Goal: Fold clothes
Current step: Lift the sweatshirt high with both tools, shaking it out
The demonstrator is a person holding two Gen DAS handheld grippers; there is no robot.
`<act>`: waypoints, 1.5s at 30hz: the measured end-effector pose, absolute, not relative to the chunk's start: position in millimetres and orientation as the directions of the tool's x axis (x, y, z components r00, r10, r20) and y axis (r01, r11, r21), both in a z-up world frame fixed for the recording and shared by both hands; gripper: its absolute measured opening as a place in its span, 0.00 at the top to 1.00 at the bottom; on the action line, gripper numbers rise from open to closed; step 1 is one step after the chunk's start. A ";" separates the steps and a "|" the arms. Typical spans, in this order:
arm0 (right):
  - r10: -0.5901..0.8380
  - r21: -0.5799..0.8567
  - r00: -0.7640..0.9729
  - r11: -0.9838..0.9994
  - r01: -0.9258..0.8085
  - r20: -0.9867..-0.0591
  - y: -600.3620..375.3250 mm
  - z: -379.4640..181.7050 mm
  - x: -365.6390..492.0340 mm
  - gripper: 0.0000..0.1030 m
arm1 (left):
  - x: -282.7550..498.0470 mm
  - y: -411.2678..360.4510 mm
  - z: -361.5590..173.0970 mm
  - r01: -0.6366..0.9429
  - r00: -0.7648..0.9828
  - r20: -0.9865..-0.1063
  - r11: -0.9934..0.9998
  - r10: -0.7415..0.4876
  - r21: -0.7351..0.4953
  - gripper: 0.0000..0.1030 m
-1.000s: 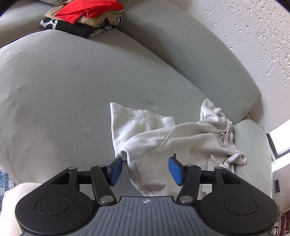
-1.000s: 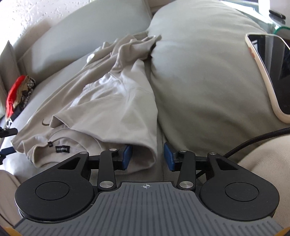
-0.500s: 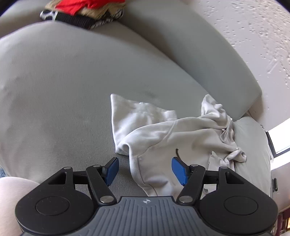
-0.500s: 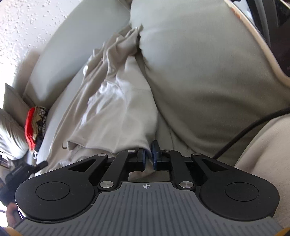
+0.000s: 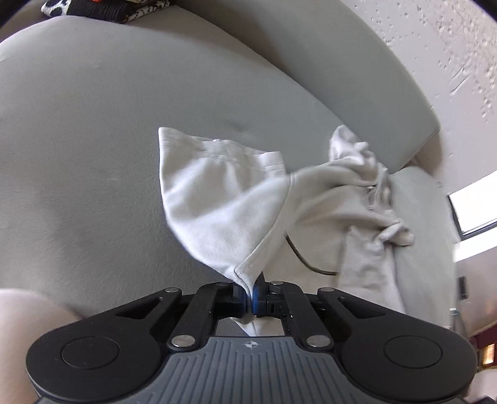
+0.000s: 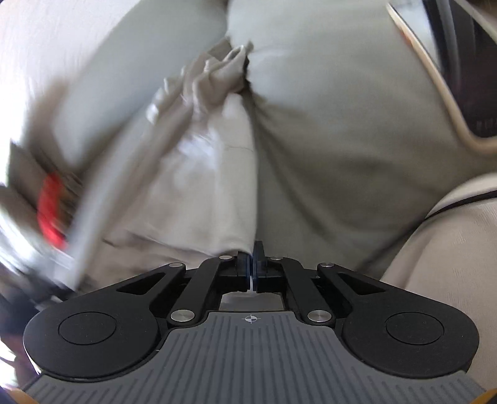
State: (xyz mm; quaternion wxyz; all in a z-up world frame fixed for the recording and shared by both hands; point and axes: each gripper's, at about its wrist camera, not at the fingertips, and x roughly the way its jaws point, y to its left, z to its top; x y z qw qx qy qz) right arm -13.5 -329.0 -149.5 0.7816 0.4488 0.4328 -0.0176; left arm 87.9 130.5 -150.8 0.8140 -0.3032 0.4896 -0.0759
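A pale beige hoodie [image 5: 236, 205] lies crumpled on a grey sofa seat [image 5: 77, 140]. My left gripper [image 5: 250, 300] is shut on a hem corner of the hoodie, and the cloth rises taut from the jaws. In the right wrist view the same hoodie [image 6: 198, 192] stretches away, blurred by motion. My right gripper [image 6: 251, 273] is shut on its near edge, beside a large grey cushion [image 6: 335, 130].
A pile of folded clothes [image 5: 105, 9] sits at the far end of the sofa and shows as a red blur in the right wrist view [image 6: 51, 208]. A phone [image 6: 450, 71] lies on the cushion at right. A white textured wall [image 5: 435, 46] stands behind.
My left gripper has closed on the hoodie's corner and pulled it up. My right gripper, shut half a second ago, keeps its hold and is moving; its view has blurred.
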 end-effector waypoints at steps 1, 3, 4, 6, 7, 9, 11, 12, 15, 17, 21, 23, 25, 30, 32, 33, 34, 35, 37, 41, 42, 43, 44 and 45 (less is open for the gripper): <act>0.406 0.755 0.661 0.518 0.403 -0.631 -338.5 -135.2 -8.9 1.00 | 86.9 134.3 -135.9 -0.161 0.522 -0.723 0.781 -0.452 -0.604 0.99; 0.423 0.843 0.752 0.430 0.324 -0.505 -353.2 -93.2 0.6 1.00 | 85.4 141.4 -104.8 -0.131 0.551 -0.661 0.729 -0.510 -0.671 1.00; 0.415 0.874 0.797 0.403 0.271 -0.439 -359.3 -68.0 3.6 1.00 | 86.5 143.0 -84.1 -0.104 0.577 -0.622 0.707 -0.530 -0.700 1.00; 0.394 0.929 0.876 0.340 0.144 -0.280 -371.8 -16.5 1.9 1.00 | 83.0 147.2 -37.7 -0.034 0.647 -0.511 0.648 -0.565 -0.761 1.00; 0.357 0.943 0.914 0.325 0.071 -0.192 -378.5 7.9 -7.2 1.00 | 79.4 150.0 -14.0 0.007 0.684 -0.444 0.613 -0.579 -0.790 1.00; 0.263 0.946 0.965 0.315 -0.081 -0.005 -392.1 55.9 -30.5 1.00 | 72.1 155.6 33.5 0.094 0.744 -0.303 0.542 -0.596 -0.835 1.00; 0.194 0.935 0.978 0.328 -0.135 0.073 -399.5 83.3 -50.4 1.00 | 62.9 162.2 79.8 0.190 0.790 -0.150 0.470 -0.594 -0.862 1.00; 0.184 0.933 0.981 0.340 -0.121 0.060 -401.2 92.6 -54.6 1.00 | 52.0 168.3 97.6 0.242 0.819 -0.062 0.443 -0.570 -0.863 1.00; 0.224 0.932 0.974 0.347 -0.102 0.024 -397.4 115.7 -55.0 0.99 | 33.2 168.1 128.5 0.283 0.865 0.015 0.463 -0.502 -0.840 1.00; 0.213 0.909 0.974 0.387 -0.153 0.074 -390.6 138.9 -68.5 0.99 | 27.6 161.7 143.7 0.298 0.864 0.030 0.463 -0.502 -0.835 1.00; 0.169 0.868 0.962 0.419 -0.268 0.215 -385.9 162.7 -99.6 1.00 | -10.1 152.6 191.8 0.471 0.840 0.211 0.477 -0.501 -0.743 1.00; 0.178 0.878 0.967 0.414 -0.242 0.182 -387.6 162.5 -103.2 1.00 | -30.6 157.0 211.1 0.507 0.840 0.272 0.500 -0.470 -0.702 1.00; 0.185 0.876 0.967 0.420 -0.238 0.174 -388.1 166.1 -110.0 0.99 | -37.2 160.0 216.8 0.487 0.854 0.259 0.519 -0.452 -0.702 1.00; 0.184 0.744 0.943 0.580 -0.332 0.278 -367.6 205.8 -161.9 0.99 | -58.2 162.4 225.4 0.522 0.843 0.318 0.520 -0.433 -0.676 1.00; 0.212 0.679 0.933 0.641 -0.358 0.291 -358.5 219.4 -184.2 0.99 | -77.7 168.2 228.7 0.554 0.828 0.360 0.521 -0.430 -0.649 1.00; 0.228 0.661 0.930 0.656 -0.365 0.287 -356.8 222.6 -193.3 0.99 | -88.4 169.4 229.7 0.560 0.826 0.372 0.536 -0.424 -0.631 1.00; 0.244 0.647 0.928 0.666 -0.372 0.282 -356.3 224.9 -201.3 0.99 | -98.3 171.4 230.2 0.560 0.828 0.378 0.557 -0.415 -0.614 1.00; 0.260 0.632 0.925 0.676 -0.379 0.277 -355.7 227.2 -209.4 0.99 | -105.9 173.0 229.8 0.555 0.831 0.378 0.574 -0.407 -0.602 1.00; 0.277 0.612 0.922 0.690 -0.388 0.272 -354.2 232.0 -220.6 0.99 | -117.4 177.8 226.7 0.557 0.830 0.380 0.578 -0.408 -0.596 1.00; 0.279 0.561 0.929 0.741 -0.369 0.243 -347.2 244.8 -225.8 0.99 | -120.7 182.8 224.9 0.561 0.826 0.381 0.557 -0.414 -0.612 1.00; 0.279 0.563 0.933 0.744 -0.359 0.227 -347.2 244.6 -218.4 0.99 | -119.5 181.3 227.1 0.560 0.827 0.380 0.565 -0.414 -0.605 1.00; 0.281 0.569 0.936 0.743 -0.351 0.211 -348.1 243.3 -208.8 0.99 | -117.3 179.7 228.6 0.555 0.831 0.373 0.575 -0.412 -0.601 1.00; 0.283 0.587 0.941 0.736 -0.337 0.186 -349.4 238.0 -194.9 0.99 | -112.1 178.0 228.4 0.536 0.844 0.350 0.593 -0.407 -0.601 1.00; 0.285 0.609 0.945 0.725 -0.321 0.159 -350.7 231.4 -179.5 0.99 | -106.8 176.2 228.1 0.516 0.856 0.327 0.611 -0.401 -0.601 1.00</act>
